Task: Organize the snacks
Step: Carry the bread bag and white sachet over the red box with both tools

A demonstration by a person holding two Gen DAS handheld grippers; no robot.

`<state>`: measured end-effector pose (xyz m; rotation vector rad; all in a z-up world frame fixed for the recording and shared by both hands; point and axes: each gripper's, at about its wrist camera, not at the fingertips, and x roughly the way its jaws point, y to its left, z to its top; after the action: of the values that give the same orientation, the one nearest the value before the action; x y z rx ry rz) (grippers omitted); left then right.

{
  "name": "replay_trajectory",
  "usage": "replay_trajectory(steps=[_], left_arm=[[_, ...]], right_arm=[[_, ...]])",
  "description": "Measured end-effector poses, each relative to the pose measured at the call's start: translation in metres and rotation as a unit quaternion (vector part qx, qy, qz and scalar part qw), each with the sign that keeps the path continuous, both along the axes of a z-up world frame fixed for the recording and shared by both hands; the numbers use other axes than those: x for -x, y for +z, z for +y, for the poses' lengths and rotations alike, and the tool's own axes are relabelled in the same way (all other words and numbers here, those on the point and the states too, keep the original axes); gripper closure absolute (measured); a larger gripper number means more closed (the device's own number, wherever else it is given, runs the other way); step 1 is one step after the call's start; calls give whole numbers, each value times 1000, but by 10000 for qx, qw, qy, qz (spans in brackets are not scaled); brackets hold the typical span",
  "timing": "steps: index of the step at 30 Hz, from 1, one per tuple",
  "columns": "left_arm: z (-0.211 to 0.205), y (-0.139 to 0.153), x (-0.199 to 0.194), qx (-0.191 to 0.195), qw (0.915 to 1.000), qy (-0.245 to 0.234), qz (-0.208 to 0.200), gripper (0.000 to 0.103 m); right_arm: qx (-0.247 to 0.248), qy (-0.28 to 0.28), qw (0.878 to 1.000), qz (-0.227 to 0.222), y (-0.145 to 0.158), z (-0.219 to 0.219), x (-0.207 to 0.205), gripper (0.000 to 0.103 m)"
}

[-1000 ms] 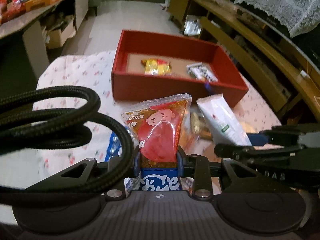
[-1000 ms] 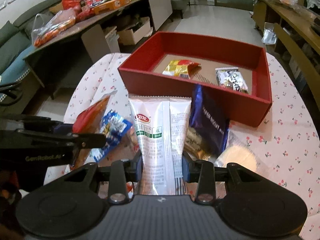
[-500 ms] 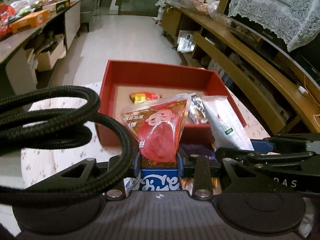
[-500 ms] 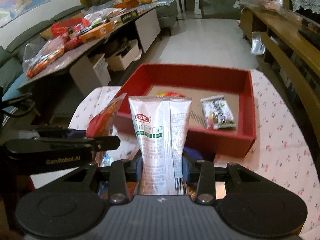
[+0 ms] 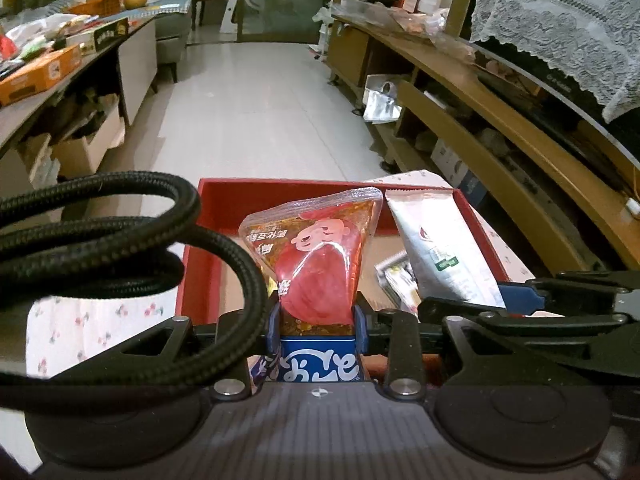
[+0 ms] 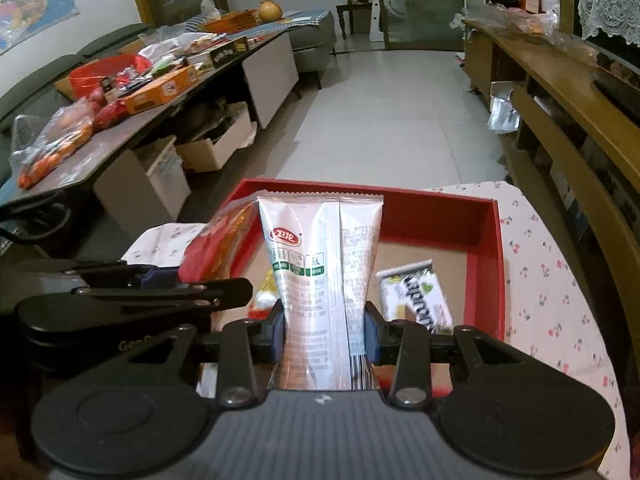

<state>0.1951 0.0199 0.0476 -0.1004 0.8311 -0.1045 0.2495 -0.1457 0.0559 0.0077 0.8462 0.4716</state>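
Your left gripper (image 5: pixel 318 316) is clamped on the lower part of a red triangular snack pouch (image 5: pixel 316 252), and a blue packet (image 5: pixel 318 362) sits pinched beneath it in the same jaws; the pouch stands upright because you hold it near its base, leaving the bulk free to drop clear. The braided cable (image 5: pixel 132 248) loops across the left of this view and hides part of the cherry-print tablecloth (image 5: pixel 88 320).

Both grippers are poised over the near edge of the red box (image 6: pixel 486 264), side by side, so that each load can be released inside its walls, in my judgement.

Your right gripper (image 6: pixel 324 334) is closed on a white snack packet (image 6: pixel 320 264), gripped low with its sealed top upward, above the cardboard floor of the box. On that floor lie a black-and-white wrapped snack (image 6: pixel 416 296) towards the right and a yellow item (image 6: pixel 266 292) further left, mostly hidden; I cannot identify the latter with confidence.

Nothing held has reached the box floor yet. Releasing over the bare cardboard between the two resting items would appear the sensible placement.
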Motion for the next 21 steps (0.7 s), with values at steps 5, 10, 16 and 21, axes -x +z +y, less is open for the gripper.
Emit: replay_trajectory(steps=[5, 10, 16, 21], left_arm=[[-1, -7, -23, -91, 9999, 58, 11, 61], [1, -26, -43, -154, 9995, 159, 213, 61], [3, -42, -57, -258, 9984, 302, 402, 59], [7, -47, -61, -277, 9977, 378, 496, 50]], right_arm=[[60, -96, 9999, 14, -9, 2, -29, 47], [200, -94, 9996, 152, -29, 7, -53, 47], [263, -95, 9991, 307, -51, 11, -71, 47], [296, -104, 9988, 385, -59, 12, -78, 44]])
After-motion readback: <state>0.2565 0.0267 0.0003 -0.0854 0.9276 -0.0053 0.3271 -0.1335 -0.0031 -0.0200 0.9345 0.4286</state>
